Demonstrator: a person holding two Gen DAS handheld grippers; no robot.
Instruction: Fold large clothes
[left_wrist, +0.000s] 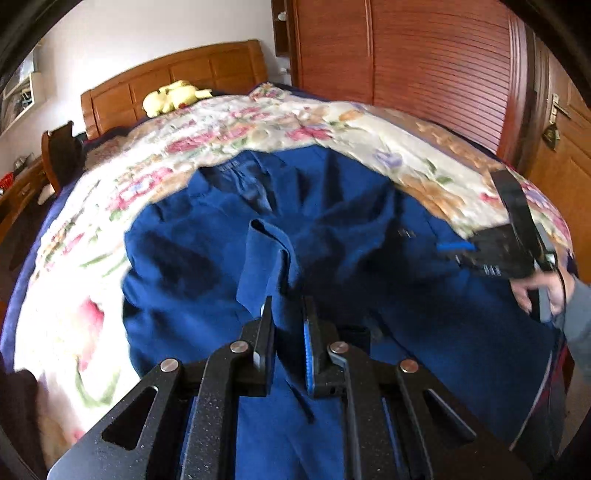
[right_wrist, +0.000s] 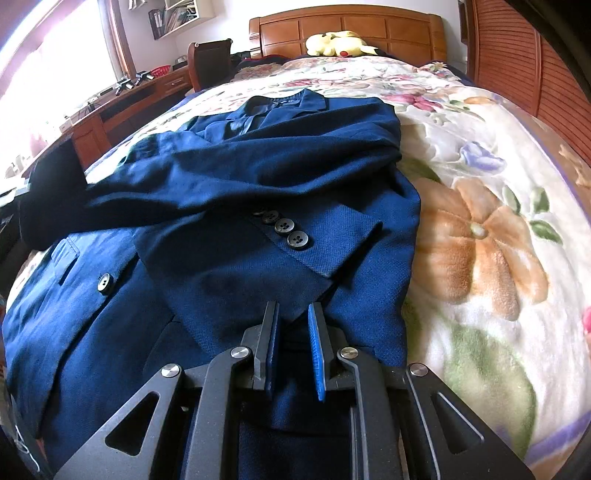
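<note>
A navy blue blazer (right_wrist: 240, 177) lies on the floral bedspread (right_wrist: 480, 221), collar toward the headboard, one sleeve with several dark buttons (right_wrist: 284, 230) folded across its front. My left gripper (left_wrist: 290, 314) is shut on a raised fold of the blazer's fabric (left_wrist: 269, 251) near its lower part. My right gripper (right_wrist: 293, 314) is shut on the blazer's hem edge (right_wrist: 295, 325) at the near right side. The right gripper also shows in the left wrist view (left_wrist: 509, 251), held by a hand at the blazer's right edge.
A yellow plush toy (right_wrist: 338, 44) lies by the wooden headboard (right_wrist: 347, 26). A desk (right_wrist: 122, 103) and chair (right_wrist: 208, 62) stand left of the bed. A wooden wardrobe (left_wrist: 424, 66) and door (left_wrist: 565, 147) stand to the right.
</note>
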